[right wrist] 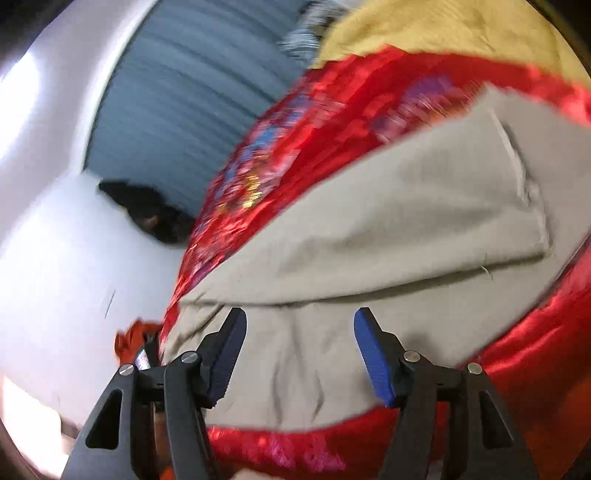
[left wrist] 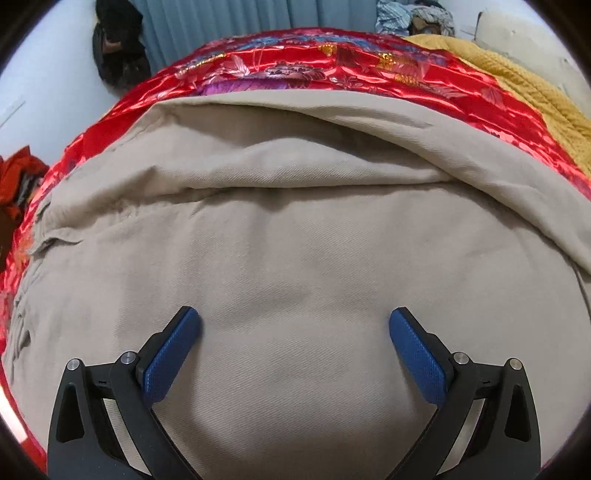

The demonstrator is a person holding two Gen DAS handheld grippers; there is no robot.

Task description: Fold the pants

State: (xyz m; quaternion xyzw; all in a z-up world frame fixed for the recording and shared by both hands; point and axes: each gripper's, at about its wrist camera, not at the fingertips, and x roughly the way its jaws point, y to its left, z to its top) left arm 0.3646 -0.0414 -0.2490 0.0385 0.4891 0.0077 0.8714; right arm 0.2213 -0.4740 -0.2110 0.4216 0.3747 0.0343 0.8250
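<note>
Pants [left wrist: 295,240] spread on the quilt [left wrist: 280,66], one layer folded over along the far side. Beyond the pants, a strip of quilt, then a curtain [left wrist: 221,26]. Right of the pants, a knitted blanket [left wrist: 509,85] on the quilt's far corner. Far left of the pants, off the quilt, a dark bundle [left wrist: 118,48]; nearer left, crumpled cloth [left wrist: 22,177].

Plain beige pants [left wrist: 295,240], faint twill weave, no print. Beneath, glossy red satin bedspread [left wrist: 280,62] patterned with pink, purple and blue flowers plus gold accents. Far right, mustard-yellow knitted blanket [left wrist: 517,85]. Far behind, grey-blue pleated curtain [left wrist: 221,33]; white floor [left wrist: 48,74] left. Black bundle [left wrist: 118,44] far left; orange-red cloth [left wrist: 18,177] near left. Black gripper frames, blue textured pads [left wrist: 166,362] on both.
</note>
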